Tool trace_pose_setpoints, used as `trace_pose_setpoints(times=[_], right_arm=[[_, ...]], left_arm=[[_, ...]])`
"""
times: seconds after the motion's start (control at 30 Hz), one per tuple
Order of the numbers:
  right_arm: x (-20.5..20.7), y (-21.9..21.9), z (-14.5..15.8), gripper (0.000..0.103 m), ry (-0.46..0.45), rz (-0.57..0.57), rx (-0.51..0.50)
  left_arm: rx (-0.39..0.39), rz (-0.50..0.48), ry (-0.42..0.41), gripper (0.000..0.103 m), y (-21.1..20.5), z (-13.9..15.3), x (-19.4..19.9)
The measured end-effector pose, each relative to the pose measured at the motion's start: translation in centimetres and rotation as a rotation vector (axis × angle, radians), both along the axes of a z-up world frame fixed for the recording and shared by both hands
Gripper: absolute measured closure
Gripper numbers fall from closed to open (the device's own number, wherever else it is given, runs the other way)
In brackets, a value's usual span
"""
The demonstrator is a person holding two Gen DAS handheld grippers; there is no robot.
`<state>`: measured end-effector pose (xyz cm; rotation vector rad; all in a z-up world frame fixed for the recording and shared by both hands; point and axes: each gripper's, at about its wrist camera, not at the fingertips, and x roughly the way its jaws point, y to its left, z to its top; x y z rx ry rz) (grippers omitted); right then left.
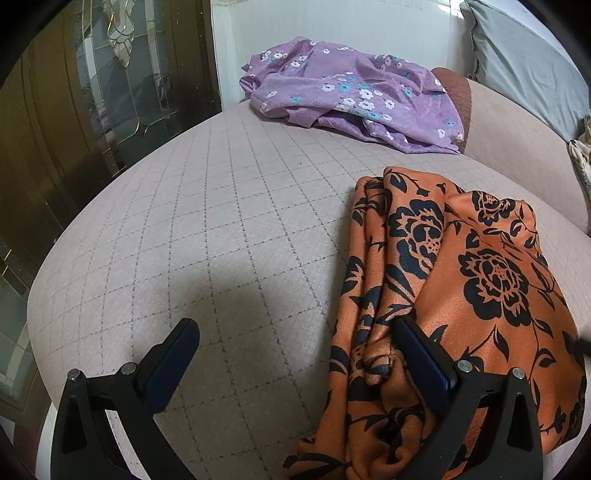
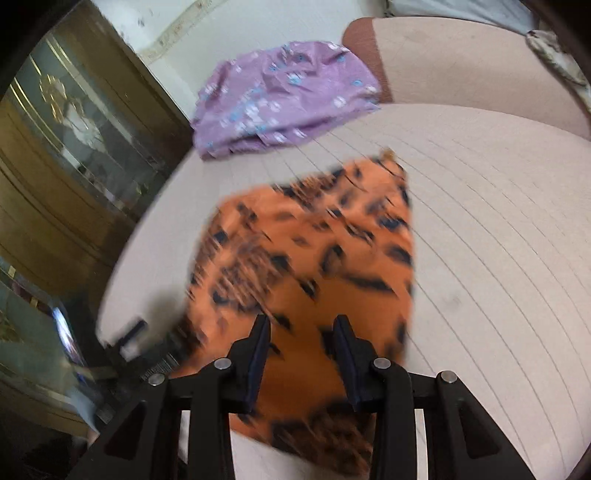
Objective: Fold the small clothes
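Note:
An orange garment with black flowers [image 1: 461,295] lies bunched in folds on the pink quilted cushion [image 1: 221,221]. My left gripper [image 1: 295,332] is open wide just above the cushion; its right finger [image 1: 421,354] touches the garment's left folds and its left finger [image 1: 173,354] is over bare cushion. In the right wrist view, which is motion-blurred, the orange garment [image 2: 306,258] lies under my right gripper [image 2: 301,328], whose jaws are open with nothing between them. A crumpled purple floral garment [image 1: 351,92] lies at the far end; it also shows in the right wrist view [image 2: 277,99].
A dark wooden cabinet with glass panes [image 1: 92,92] stands left of the cushion edge. A grey pillow [image 1: 528,62] and the sofa back [image 2: 461,62] are at the far right. A white wall [image 1: 332,26] is behind.

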<state>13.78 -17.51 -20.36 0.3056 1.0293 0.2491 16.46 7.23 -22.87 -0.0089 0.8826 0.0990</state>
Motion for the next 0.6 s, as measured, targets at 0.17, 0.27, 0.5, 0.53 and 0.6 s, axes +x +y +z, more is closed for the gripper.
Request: trace_pose_setpoints(times=[0.17, 0.27, 0.5, 0.53, 0.6], right_arm=[[-1.6, 1.0, -2.9, 0.063, -0.069, 0.062, -0.088], [-1.5, 0.8, -3.0, 0.063, -0.069, 0.036, -0.072], [-2.8, 0.4, -1.9, 0.061, -0.095, 0.058, -0.061], [-3.2, 0.0, -1.3, 0.051, -0.073, 0.063, -0.019], [-4.3, -1.2, 0.1, 0.035, -0.065, 0.068, 0.072]], left_arm=[[0.045, 0.004, -0.027, 0.0, -0.7, -0.1, -0.3], [0.049, 0.007, -0.037, 0.0, -0.8, -0.1, -0.4], [-0.045, 0.012, -0.024, 0.0, 0.4, -0.2, -0.4], [-0.072, 0.01, -0.015, 0.0, 0.8, 0.0, -0.4], [-0.087, 0.002, -0.003, 0.0, 1.0, 0.5, -0.4]])
